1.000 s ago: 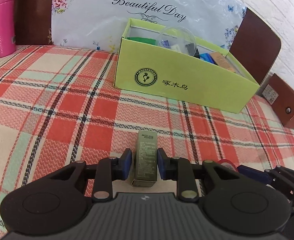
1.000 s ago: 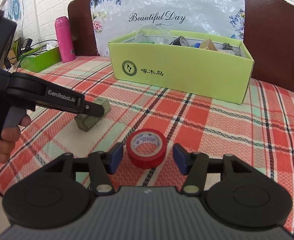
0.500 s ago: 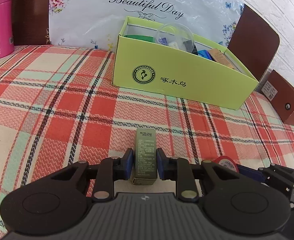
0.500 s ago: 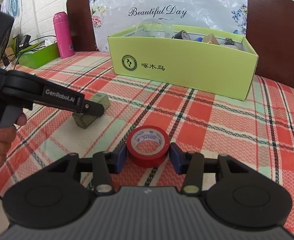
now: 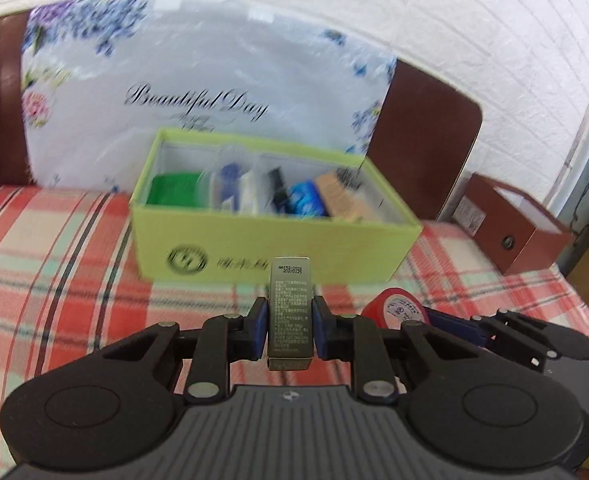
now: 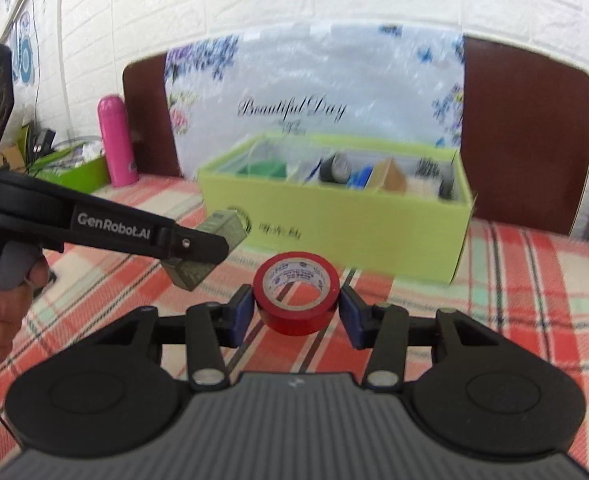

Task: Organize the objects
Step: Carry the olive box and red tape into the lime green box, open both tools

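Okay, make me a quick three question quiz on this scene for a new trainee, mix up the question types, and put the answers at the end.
1. True or false: the left gripper is shut on the red tape roll.
2. Multiple choice: where does the small olive carton sit? A) inside the green box B) lifted off the plaid tablecloth between blue pads C) beside the pink bottle
3. Fill in: the right gripper holds the tape with its hole facing ____.

Key: 1 false, it holds the carton; 2 B; 3 upward, toward the camera.
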Demonstrator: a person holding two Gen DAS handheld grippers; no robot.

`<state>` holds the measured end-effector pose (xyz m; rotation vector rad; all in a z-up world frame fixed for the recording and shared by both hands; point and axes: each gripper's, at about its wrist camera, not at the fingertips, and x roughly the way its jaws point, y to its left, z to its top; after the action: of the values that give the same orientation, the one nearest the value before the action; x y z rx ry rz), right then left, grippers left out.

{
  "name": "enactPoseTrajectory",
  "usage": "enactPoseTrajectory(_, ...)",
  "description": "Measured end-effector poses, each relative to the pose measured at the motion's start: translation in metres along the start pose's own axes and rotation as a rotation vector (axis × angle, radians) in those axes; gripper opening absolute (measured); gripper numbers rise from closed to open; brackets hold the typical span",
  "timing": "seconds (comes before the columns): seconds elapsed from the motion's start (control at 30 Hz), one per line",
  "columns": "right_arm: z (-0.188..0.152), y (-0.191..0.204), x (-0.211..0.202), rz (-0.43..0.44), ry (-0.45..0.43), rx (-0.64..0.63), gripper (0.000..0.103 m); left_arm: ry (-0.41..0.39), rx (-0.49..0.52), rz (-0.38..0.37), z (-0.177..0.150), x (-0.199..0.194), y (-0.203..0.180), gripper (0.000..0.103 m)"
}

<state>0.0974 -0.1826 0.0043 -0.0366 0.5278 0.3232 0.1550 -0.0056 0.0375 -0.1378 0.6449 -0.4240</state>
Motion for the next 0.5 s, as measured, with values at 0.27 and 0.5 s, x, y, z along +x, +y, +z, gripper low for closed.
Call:
enactPoseTrajectory(0.27,0.047,-0.035,0.007,-0.102,-0.140,0.009,0.046,-0.068,0.006,-0.029,0.062,0.025,-0.021,0.023)
enactPoseTrajectory(0.5,0.078,-0.065,0.047,-0.163,-0.196,0.005,0.046,-0.077,-0.019,-0.031,0.103,0.069,-0.021,0.023)
